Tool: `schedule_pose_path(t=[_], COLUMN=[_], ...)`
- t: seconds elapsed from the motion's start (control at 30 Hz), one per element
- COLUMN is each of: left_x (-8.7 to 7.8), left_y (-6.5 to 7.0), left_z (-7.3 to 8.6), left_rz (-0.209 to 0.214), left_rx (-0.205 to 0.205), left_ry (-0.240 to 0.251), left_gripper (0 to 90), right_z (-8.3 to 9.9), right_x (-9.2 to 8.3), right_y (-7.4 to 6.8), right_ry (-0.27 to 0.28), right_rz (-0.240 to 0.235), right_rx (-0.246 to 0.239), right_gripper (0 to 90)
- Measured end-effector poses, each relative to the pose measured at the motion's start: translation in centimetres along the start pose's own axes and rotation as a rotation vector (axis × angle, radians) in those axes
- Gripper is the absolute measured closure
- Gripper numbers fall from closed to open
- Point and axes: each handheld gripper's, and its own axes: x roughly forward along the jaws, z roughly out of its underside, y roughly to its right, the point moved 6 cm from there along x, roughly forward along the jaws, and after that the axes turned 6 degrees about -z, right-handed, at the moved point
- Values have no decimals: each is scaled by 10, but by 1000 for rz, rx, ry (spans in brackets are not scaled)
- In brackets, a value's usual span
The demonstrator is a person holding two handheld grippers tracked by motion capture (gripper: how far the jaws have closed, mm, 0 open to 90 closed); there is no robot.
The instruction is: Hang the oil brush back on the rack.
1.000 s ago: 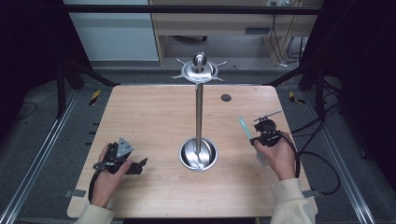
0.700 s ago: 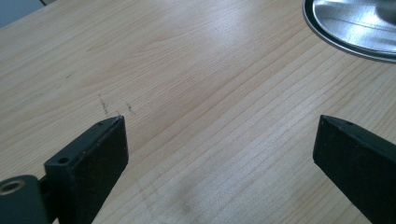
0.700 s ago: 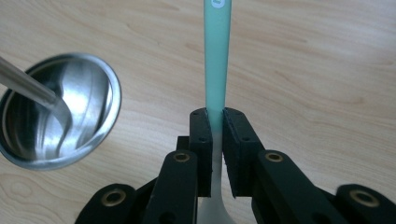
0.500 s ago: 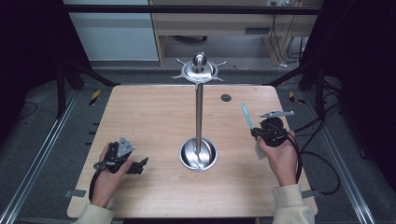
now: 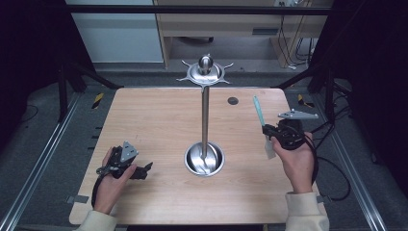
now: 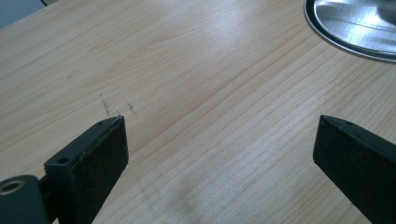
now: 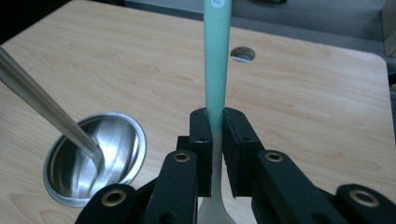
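High view: right tongs [image 5: 266,131] raised over the right part of the wooden surface [image 5: 154,120], clamped on a mint-green utensil [image 5: 259,109]; green handle pointing up and away, pale end hanging below the grip. Right gripper view: both pads pressed on the handle [image 7: 216,56], just above where green turns white. Left tongs [image 5: 144,169] low at the near left of the surface, held wide apart on nothing; bare wood between them in the left gripper view. Steel stand [image 5: 205,115] upright at mid-surface, its round base [image 5: 204,159] between the two hands, well apart from the utensil.
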Motion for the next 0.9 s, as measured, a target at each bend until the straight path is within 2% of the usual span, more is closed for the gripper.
schedule_pose_path(t=[0.27,0.47,0.5,0.6,0.9], left_x=[0,0,0,0,0], left_y=[0,0,0,0,0], left_z=[0,-1,0,-1,-1], left_rz=[-1,-1,-1,-1,-2], left_rx=[-6,-9,1,-9,-10], left_ry=[6,9,2,9,10], left_gripper=[30,30,30,30,30], right_z=[-10,-10,-10,-11,-23], right_x=[-10,-9,-9,-11,-25], right_y=[-9,-10,-10,-11,-19], right_ry=[47,48,53,60,128], right_rz=[-27,-38,-38,-42,-53], right_rx=[-24,-26,-27,-27,-55], right_gripper=[828,829,829,829,829])
